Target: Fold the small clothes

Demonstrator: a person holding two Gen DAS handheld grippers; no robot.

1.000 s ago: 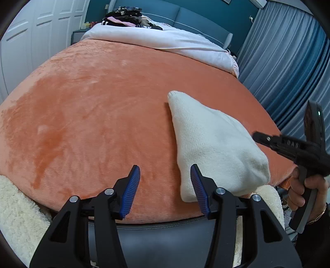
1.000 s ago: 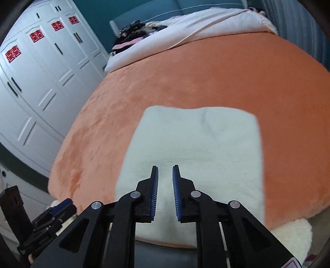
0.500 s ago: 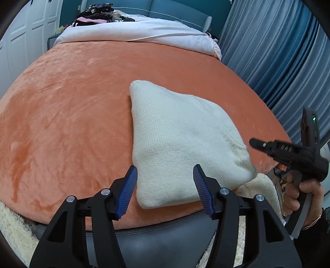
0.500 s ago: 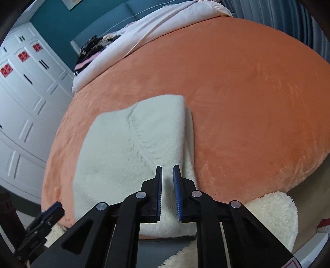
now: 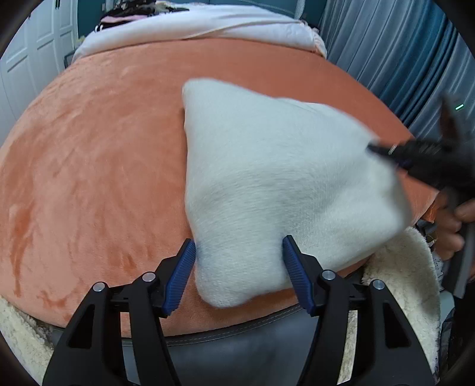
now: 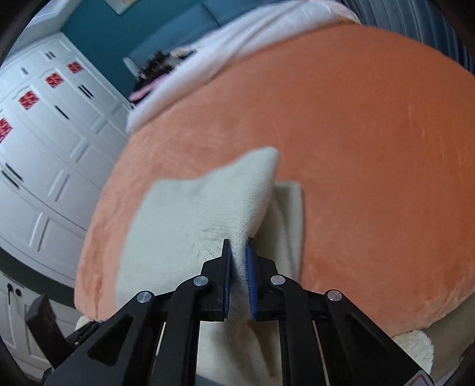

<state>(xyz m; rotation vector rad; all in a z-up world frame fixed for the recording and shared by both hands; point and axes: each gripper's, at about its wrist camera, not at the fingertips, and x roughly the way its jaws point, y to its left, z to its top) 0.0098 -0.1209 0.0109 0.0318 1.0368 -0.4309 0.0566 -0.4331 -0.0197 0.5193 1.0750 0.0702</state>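
Note:
A folded cream knit garment [image 5: 276, 178] lies on the orange blanket [image 5: 98, 166] near the bed's front edge. My left gripper [image 5: 239, 267] is open, its blue pads either side of the garment's near left corner, apart from it. My right gripper [image 6: 237, 267] is shut on the garment's near right edge [image 6: 237, 219] and lifts it, so the top layer tents up off the layer below. The right gripper also shows in the left wrist view [image 5: 415, 154], blurred, at the garment's right corner.
A white quilt [image 5: 207, 26] and dark clothes [image 5: 133, 9] lie at the far end of the bed. White wardrobe doors [image 6: 44, 142] stand to the left, blue curtains [image 5: 400, 59] to the right. A cream fleece throw [image 5: 406, 285] hangs below the front edge.
My right gripper has moved onto the garment's right edge, closed on it and raised it. My left gripper has moved closer to the near left corner, still open.

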